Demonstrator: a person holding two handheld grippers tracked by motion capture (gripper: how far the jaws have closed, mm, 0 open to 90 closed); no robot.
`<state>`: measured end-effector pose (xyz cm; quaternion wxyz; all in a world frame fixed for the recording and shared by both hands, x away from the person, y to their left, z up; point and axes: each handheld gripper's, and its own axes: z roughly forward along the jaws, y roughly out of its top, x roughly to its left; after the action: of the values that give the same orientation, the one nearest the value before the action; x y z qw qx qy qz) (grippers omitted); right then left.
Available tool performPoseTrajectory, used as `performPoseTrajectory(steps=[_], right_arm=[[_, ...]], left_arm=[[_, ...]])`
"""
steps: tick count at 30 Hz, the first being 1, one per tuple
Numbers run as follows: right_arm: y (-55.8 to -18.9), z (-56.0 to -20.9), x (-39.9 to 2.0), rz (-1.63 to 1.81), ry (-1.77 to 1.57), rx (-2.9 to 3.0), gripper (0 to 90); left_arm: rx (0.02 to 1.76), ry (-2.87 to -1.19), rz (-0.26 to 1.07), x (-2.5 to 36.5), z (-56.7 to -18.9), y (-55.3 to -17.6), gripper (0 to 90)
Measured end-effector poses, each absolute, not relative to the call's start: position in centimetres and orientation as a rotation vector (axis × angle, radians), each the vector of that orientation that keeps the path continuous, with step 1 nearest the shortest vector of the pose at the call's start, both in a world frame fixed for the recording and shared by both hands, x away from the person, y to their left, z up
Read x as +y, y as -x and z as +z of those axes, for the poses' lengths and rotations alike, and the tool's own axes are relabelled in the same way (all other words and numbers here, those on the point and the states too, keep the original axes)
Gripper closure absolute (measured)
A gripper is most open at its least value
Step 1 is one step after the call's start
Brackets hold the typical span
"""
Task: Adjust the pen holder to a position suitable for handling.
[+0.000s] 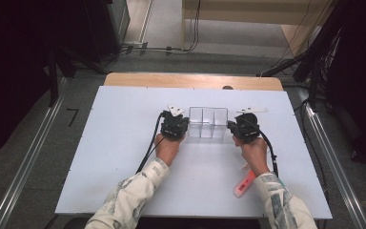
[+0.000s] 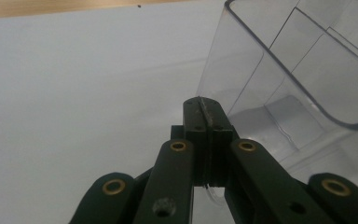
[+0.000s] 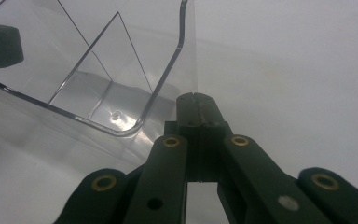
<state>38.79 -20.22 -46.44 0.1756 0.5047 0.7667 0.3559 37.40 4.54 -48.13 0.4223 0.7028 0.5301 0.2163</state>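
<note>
- Clear plastic organiser (image 1: 208,122) (a see-through box split by thin partitions into side-by-side compartments) stands upright on the white desk (image 1: 114,143), a little beyond its middle, between the two claws.
- Left claw (image 1: 185,127) sits at the organiser's left end wall, held by the person's left hand (image 1: 167,148); its jaws are fully closed, pad against pad. In the left gripper view the closed left claw (image 2: 207,116) lies just beside the organiser's (image 2: 303,88) near corner, by the wall's lower part; whether it presses the plastic cannot be told.
- Right claw (image 1: 229,127) sits at the opposite end wall, held by the right hand (image 1: 255,152), its jaws likewise shut tight with nothing between them. In the right gripper view the closed right claw (image 3: 196,109) stands by the organiser's (image 3: 98,79) rounded corner, just outside the rim, and the compartments seen there look empty.
- Neither claw has the organiser's wall between its jaws; both stand outside it, one at each end.
- A pink-orange marker (image 1: 244,184) lies on the desk near the person's right forearm, well apart from the organiser.
- A black cable (image 1: 147,148) trails from the left claw back toward the desk's near edge.
- Patterned sleeves (image 1: 128,200) cover both forearms.
</note>
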Motion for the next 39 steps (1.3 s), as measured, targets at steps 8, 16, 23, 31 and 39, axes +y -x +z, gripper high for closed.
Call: performPoseTrajectory(steps=[8, 16, 23, 31, 39], right_arm=[[-38.7, -46.5, -20.1, 1.003, -1.425, 2.162, 88.1], [-38.7, -46.8, -19.8, 1.005, -1.410, 2.166, 87.8], [-38.5, -46.5, -20.3, 0.998, -1.418, 2.149, 72.9], [-37.7, -46.2, -21.7, 0.983, -1.444, 2.125, 50.5], [-35.8, -45.4, -23.2, 0.976, -1.490, 2.087, 26.2]], left_arm=[[1.307, -1.773, 0.563, 4.7, -48.1, -37.3, 90.0], [1.335, -1.757, 0.623, 6.1, -48.0, -37.1, 79.0], [1.438, -1.702, 0.692, 8.9, -48.0, -36.4, 39.9], [1.488, -1.643, 0.731, 12.4, -47.5, -34.6, 23.3], [1.476, -1.640, 0.757, 15.0, -47.3, -32.2, 21.0]])
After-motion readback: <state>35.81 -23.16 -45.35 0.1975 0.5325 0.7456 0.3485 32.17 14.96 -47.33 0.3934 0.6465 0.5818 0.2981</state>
